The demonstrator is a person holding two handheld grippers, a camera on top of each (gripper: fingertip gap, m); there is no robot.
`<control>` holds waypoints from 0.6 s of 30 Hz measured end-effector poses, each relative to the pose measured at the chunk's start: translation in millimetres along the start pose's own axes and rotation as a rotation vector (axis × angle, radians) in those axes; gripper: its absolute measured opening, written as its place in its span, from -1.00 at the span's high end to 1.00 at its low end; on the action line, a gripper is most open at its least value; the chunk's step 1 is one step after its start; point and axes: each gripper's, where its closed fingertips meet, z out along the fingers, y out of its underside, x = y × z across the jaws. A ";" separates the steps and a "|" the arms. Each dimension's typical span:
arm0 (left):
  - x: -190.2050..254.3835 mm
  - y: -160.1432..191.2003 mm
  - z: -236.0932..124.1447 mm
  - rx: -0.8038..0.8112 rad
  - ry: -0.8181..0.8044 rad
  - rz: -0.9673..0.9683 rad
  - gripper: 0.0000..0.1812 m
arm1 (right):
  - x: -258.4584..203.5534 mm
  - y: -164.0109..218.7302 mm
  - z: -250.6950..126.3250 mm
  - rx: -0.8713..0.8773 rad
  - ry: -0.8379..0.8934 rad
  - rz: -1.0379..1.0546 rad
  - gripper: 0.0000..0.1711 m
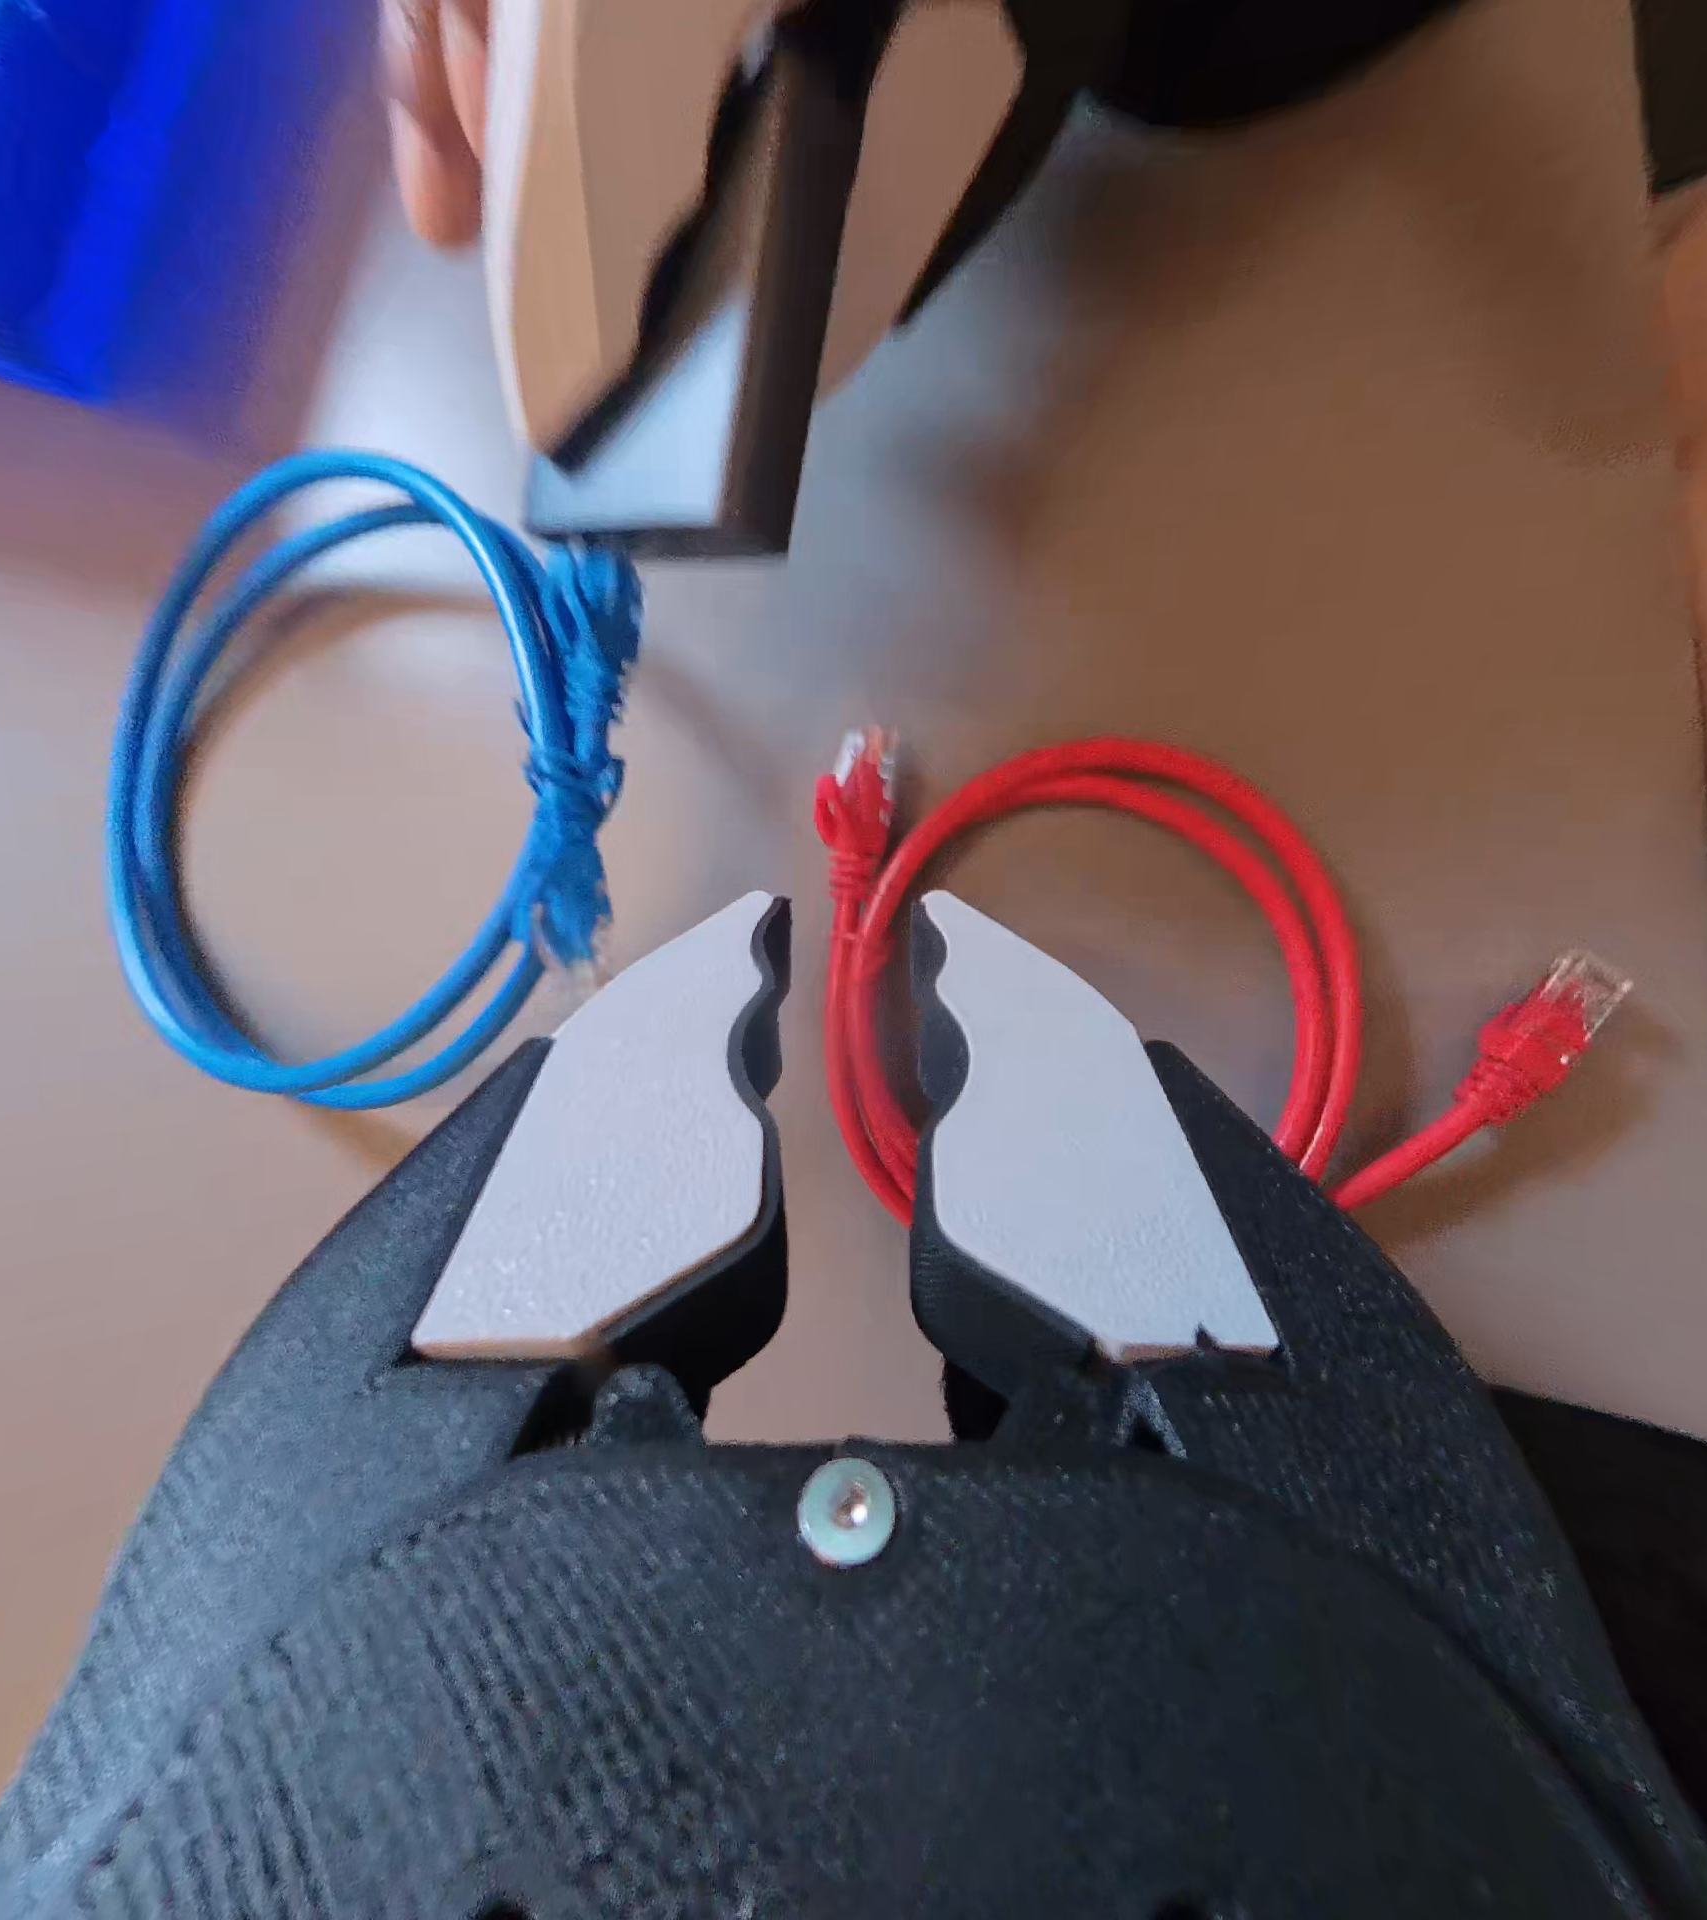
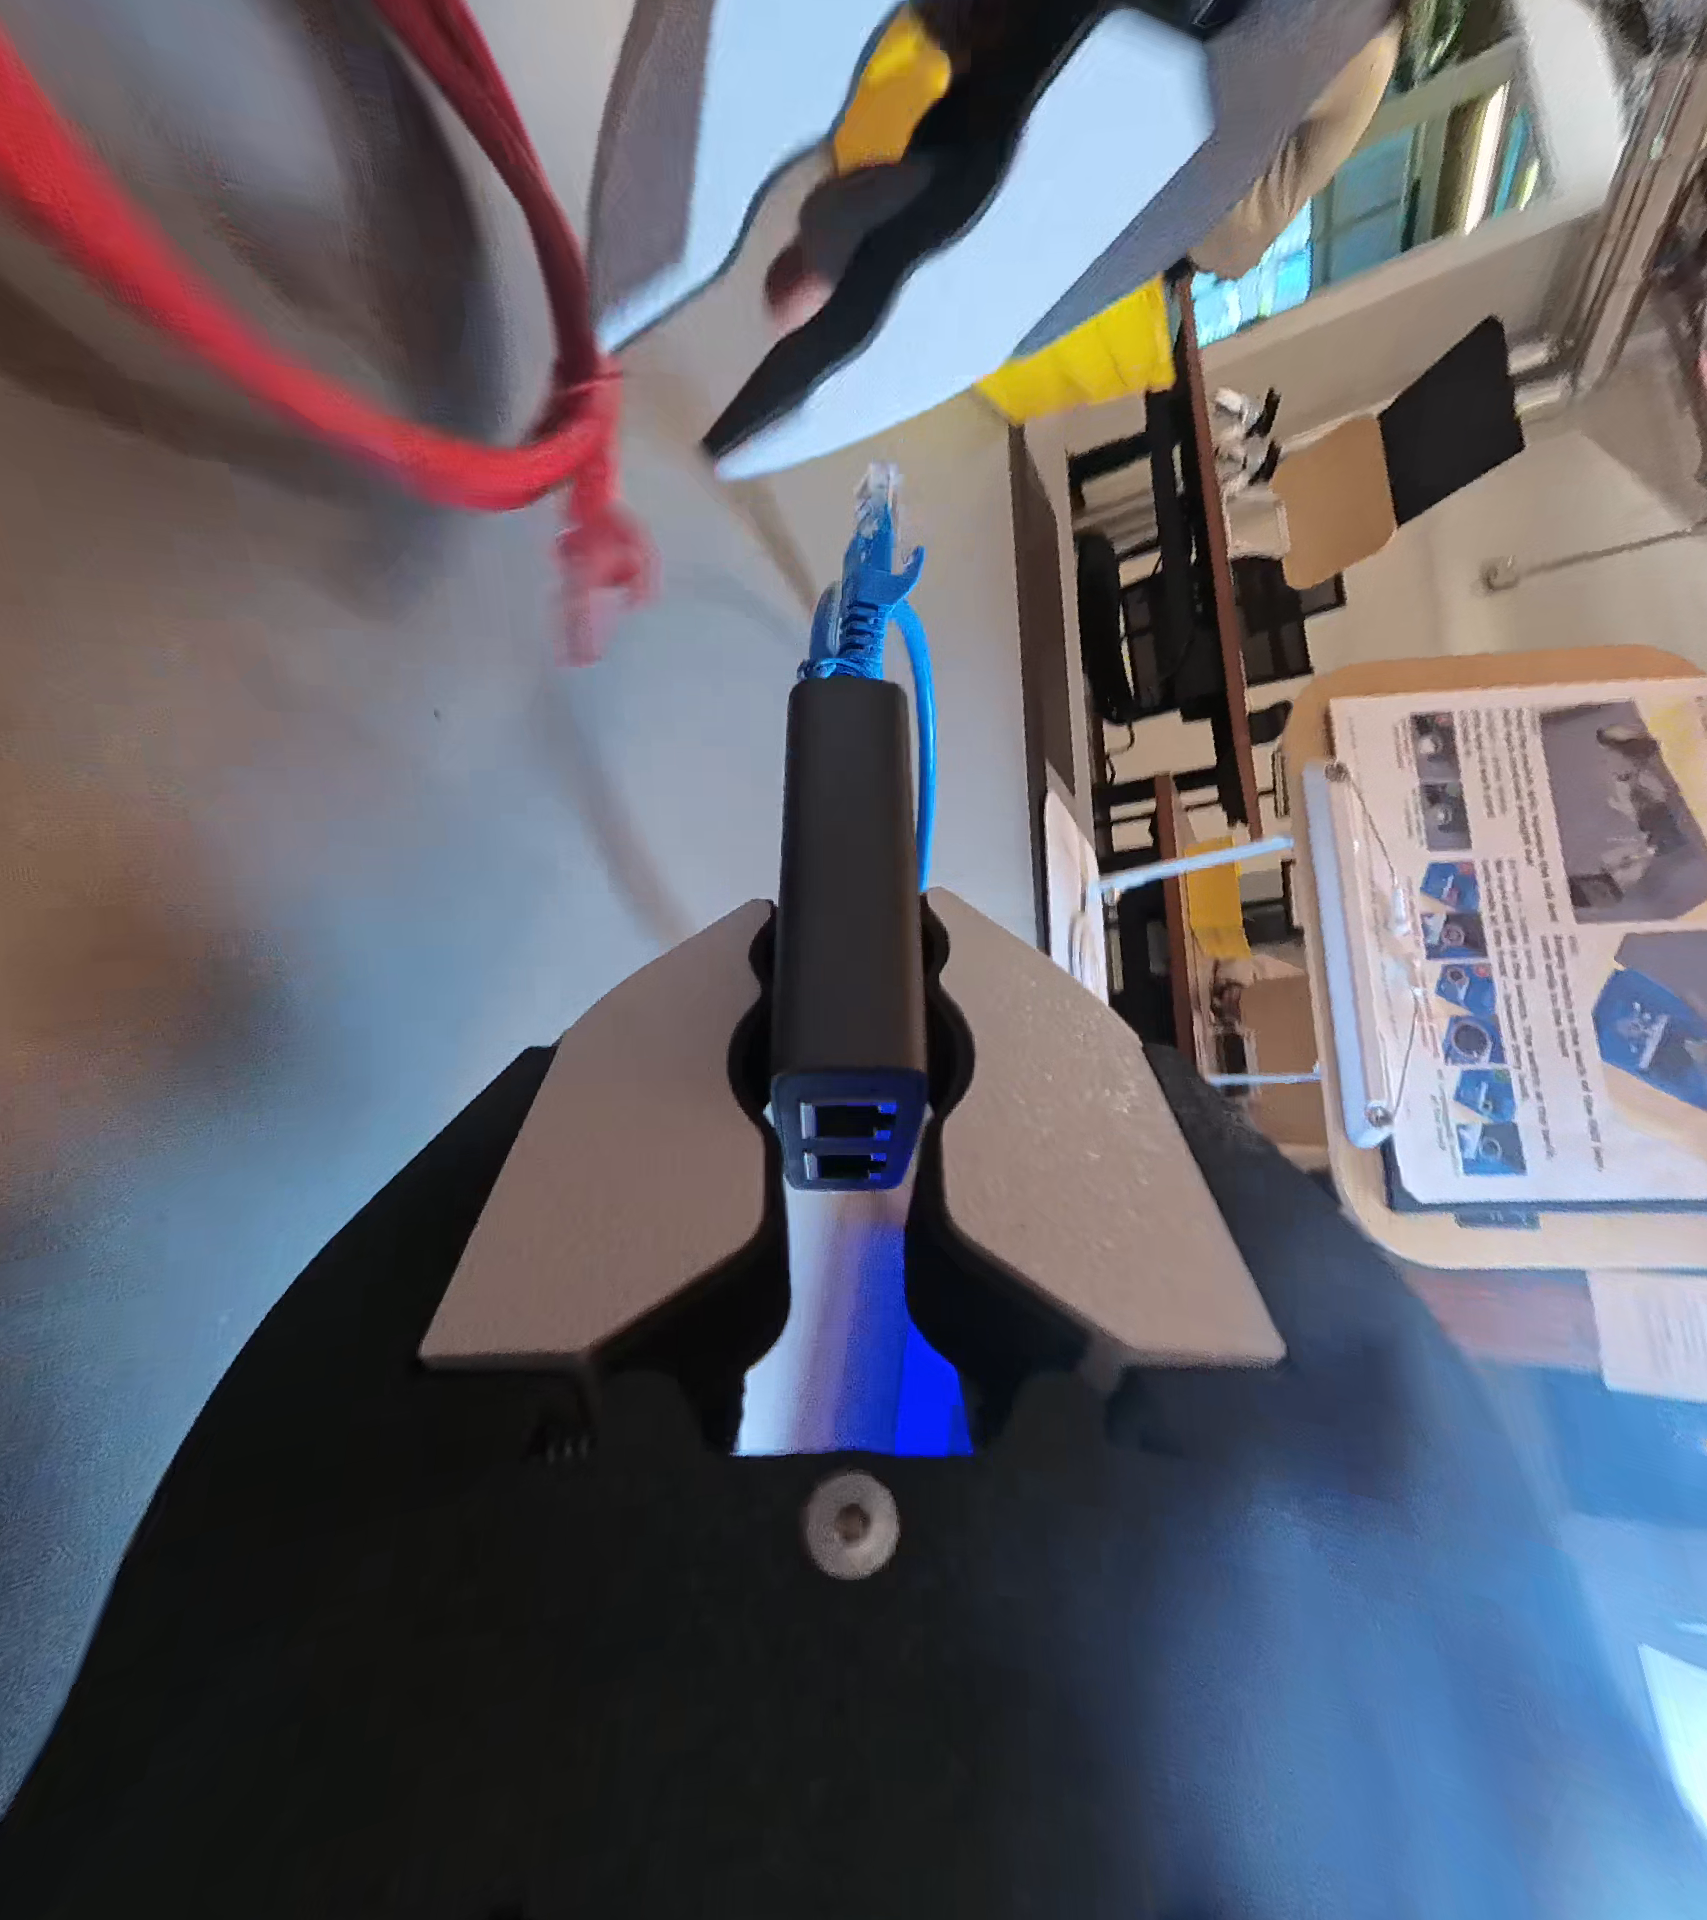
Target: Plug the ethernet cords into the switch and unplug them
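Switch [image 2: 849, 935] within right hand-held gripper [image 2: 849, 914], seemingly.

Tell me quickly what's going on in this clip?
A person works two handheld grippers over a table. The right gripper is shut on the black switch, whose two ports facing the camera are empty. The left gripper is open, hovering over the coiled red cord, with part of that cord between its fingers. The blue cord lies coiled to one side. Whether the blue cord is plugged into the switch's far end cannot be told.
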 end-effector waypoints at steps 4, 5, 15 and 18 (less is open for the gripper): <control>-6.9 -41.6 -11.5 0.168 -0.143 0.150 0.67 | -6.0 -3.4 7.4 -0.054 -0.055 0.019 0.74; -8.3 -47.6 -7.6 0.173 -0.188 0.198 0.66 | -6.2 -9.0 9.2 -0.050 -0.069 0.044 0.74; -22.5 -74.7 -25.4 0.405 -0.307 0.290 0.77 | 26.8 -37.0 -6.0 0.153 -0.085 0.468 0.68; -35.0 -82.7 -58.4 0.629 -0.271 0.173 0.77 | 54.2 -18.8 -22.4 0.211 -0.008 0.610 0.58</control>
